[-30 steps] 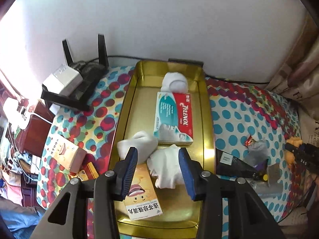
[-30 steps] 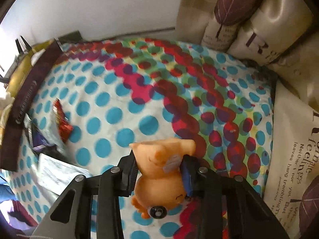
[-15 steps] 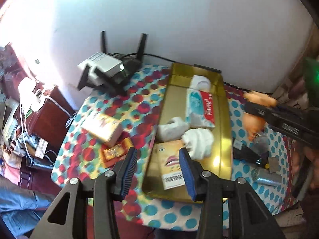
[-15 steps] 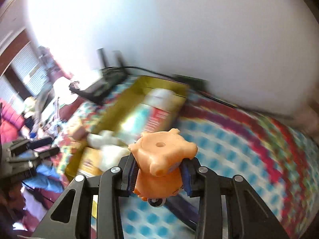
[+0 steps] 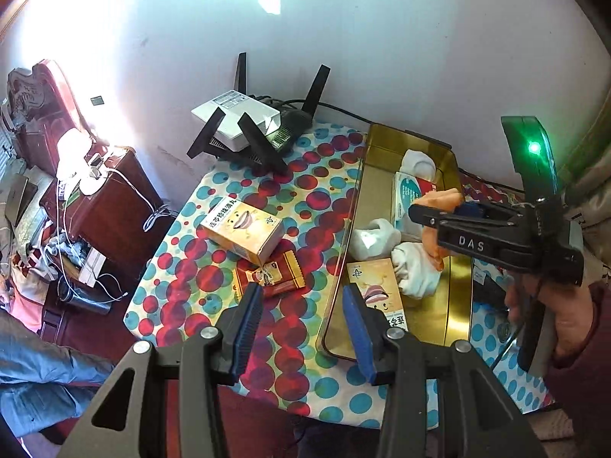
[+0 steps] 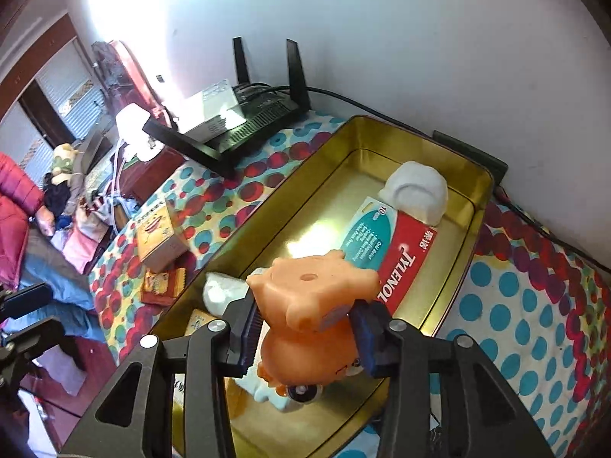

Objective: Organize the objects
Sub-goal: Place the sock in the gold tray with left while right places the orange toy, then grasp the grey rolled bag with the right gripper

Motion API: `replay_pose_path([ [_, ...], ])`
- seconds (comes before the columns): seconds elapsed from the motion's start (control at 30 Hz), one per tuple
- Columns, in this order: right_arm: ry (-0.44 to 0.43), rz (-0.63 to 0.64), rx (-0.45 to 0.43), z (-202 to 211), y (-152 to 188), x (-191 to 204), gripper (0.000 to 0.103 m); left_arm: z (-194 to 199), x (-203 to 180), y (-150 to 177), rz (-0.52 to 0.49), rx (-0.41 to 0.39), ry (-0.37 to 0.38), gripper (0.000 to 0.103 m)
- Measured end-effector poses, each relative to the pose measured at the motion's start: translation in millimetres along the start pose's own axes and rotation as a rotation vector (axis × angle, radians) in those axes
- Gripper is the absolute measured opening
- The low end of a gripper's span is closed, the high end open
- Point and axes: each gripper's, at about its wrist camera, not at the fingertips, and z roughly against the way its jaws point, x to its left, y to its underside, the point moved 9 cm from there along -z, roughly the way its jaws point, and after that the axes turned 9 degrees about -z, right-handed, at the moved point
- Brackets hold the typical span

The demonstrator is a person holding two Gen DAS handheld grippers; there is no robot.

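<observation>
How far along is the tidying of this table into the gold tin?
Done: the gold tin already holds a Tylenol box, white socks and a small yellow box. In hand: the right tool, jaws opening, has the orange toy over the tin. Left: a yellow box and brown packet on the cloth; the left tool is open.

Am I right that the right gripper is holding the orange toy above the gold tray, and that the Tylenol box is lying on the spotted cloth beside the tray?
Not quite. The right gripper does have the orange toy between its opening fingers above the gold tray, but the Tylenol box lies inside that tray, not on the spotted cloth. The right wrist view shows this.
</observation>
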Motion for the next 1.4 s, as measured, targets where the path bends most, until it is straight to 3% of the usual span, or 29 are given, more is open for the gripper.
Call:
replay_pose_path([
  [0.1, 0.035, -0.027, -0.039, 6, 3, -6, 0.073, 0, -7, -6, -0.028, -0.009, 0.001, 0.044],
  [0.27, 0.004, -0.024, -0.159, 66, 13, -13, 0.074, 1, -36, -24, -0.103, -0.043, 0.033, 0.044],
  [0.33, 0.001, -0.027, -0.207, 100, 23, -27, 0.08, 0, -49, -30, -0.122, -0.054, 0.062, 0.044],
  [0.5, 0.098, -0.068, -0.213, 164, 78, -108, 0.083, -6, -102, -40, -0.195, -0.059, 0.137, 0.044],
  [0.63, 0.168, -0.094, -0.083, 171, 131, -171, 0.074, -13, -138, -40, -0.253, -0.045, 0.173, 0.044],
  [0.73, 0.164, -0.001, 0.008, 159, 158, -185, 0.073, -15, -159, -37, -0.283, -0.036, 0.184, 0.044],
  [0.8, 0.155, 0.067, 0.058, 149, 168, -184, 0.068, -15, -169, -34, -0.293, -0.029, 0.179, 0.044],
  [0.97, 0.037, 0.203, 0.147, 132, 190, -152, 0.052, -16, -175, -26, -0.273, -0.009, 0.166, 0.044],
  [1.03, 0.025, 0.225, 0.192, 119, 199, -149, 0.041, -18, -175, -24, -0.268, 0.003, 0.161, 0.044],
  [1.2, -0.004, 0.224, 0.221, 103, 194, -154, 0.041, -21, -172, -20, -0.235, 0.023, 0.147, 0.044],
  [1.4, 0.028, 0.374, 0.276, 79, 198, -142, 0.04, -23, -173, -18, -0.211, 0.037, 0.132, 0.044],
])
